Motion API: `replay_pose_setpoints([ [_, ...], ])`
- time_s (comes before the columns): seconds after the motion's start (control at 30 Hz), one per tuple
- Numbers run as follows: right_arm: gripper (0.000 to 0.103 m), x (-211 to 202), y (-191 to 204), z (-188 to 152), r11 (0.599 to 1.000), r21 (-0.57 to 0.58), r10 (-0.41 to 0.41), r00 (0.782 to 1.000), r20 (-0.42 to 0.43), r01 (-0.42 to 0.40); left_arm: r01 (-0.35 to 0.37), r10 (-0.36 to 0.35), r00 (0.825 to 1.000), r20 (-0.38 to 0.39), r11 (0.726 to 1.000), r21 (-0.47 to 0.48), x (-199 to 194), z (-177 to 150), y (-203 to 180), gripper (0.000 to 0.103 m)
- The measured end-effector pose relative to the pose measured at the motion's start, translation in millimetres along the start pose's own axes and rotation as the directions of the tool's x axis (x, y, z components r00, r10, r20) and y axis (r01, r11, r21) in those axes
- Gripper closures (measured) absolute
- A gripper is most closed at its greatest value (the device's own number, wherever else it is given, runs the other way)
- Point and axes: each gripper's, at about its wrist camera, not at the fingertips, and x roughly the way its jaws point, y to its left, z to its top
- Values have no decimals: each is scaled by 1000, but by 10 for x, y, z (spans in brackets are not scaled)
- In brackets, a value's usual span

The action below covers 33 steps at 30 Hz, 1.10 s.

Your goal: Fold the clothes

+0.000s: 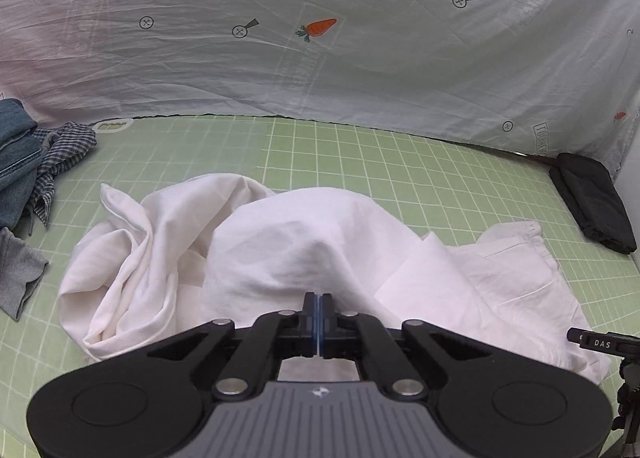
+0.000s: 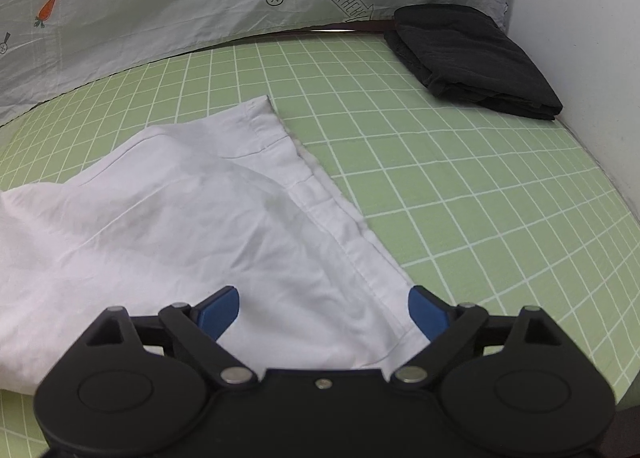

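Closest to the left wrist camera, the left gripper has its jaws clenched together on a pinch of one white garment, which rises into a tent-like peak just beyond the fingertips. That garment lies crumpled across the middle of the green grid mat, one hemmed edge spread flat toward the right.

From the right wrist camera, the right gripper has its jaws released and wide apart, two blue pads poised over the near corner of the same white garment, with the hem running between them; whether the pads touch the cloth I cannot tell.

Counted up: one white garment, and one folded black garment at the mat's far right, beside the white wall. Both views show it.

Only the left view shows the pile at the mat's left edge: one blue denim piece, one checked piece and one grey piece. A carrot-printed sheet hangs behind the mat in both views.
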Motion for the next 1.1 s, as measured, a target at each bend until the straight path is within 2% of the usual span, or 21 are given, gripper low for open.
replay_pose_setpoints([
  [0.07, 12, 50, -36, 46, 1000, -5, 12, 1000, -5, -12, 18, -19, 999, 41, 999, 32, -31, 37, -181, 103],
  [0.17, 13, 104, -102, 85, 999, -23, 33, 999, -11, -33, 135, -141, 987, 80, 988, 73, -26, 118, -592, 103],
  [0.2, 13, 117, -137, 89, 999, -30, 37, 999, -13, -38, 150, -158, 984, 81, 984, 96, 13, 135, -751, 103],
  [0.3, 13, 147, -250, 98, 998, -51, 48, 999, -19, -49, 89, -104, 992, 77, 981, 175, 175, 138, -1154, 103],
  [0.37, 13, 133, -314, 87, 996, -61, 58, 998, -18, -59, 59, -68, 996, 59, 989, 133, 284, 134, -1237, 102],
  [0.4, 13, 125, -345, 79, 996, -67, 63, 998, -17, -64, 50, -55, 997, 49, 994, 99, 320, 123, -1219, 98],
  [0.53, 11, 120, -446, 64, 993, -77, 87, 996, -18, -88, -50, 49, 997, 54, 999, 12, 260, 50, -984, 96],
  [0.6, 11, 128, -466, 76, 992, -75, 102, 995, -17, -103, -91, 96, 993, 67, 994, -63, 146, 35, -789, 80],
  [0.67, 10, 130, -431, 110, 989, -79, 126, 992, -6, -126, -127, 139, 987, 77, 982, -139, 32, 19, -589, 73],
  [0.77, 4, 130, -310, 180, 980, -100, 177, 984, 18, -174, -124, 148, 985, 89, 964, -234, -114, -10, -266, 73],
  [0.8, 3, 130, -270, 203, 976, -108, 194, 981, 26, -190, -125, 151, 985, 86, 959, -255, -142, -19, -175, 69],
  [0.9, 1, 142, -109, 277, 962, -143, 239, 970, 41, -231, -204, 225, 972, 72, 954, -221, -180, -31, -55, 59],
  [0.97, 1, 198, 54, 322, 955, -176, 249, 968, 27, -241, -199, 220, 972, 80, 956, -214, -214, -41, 19, 59],
  [1.07, 1, 225, 128, 318, 959, -181, 225, 974, 15, -219, -242, 258, 964, 65, 950, -197, -231, -67, 109, 59],
  [1.1, 7, 233, 150, 315, 960, -182, 216, 976, 11, -211, -260, 276, 959, 59, 946, -191, -235, -83, 141, 59],
])
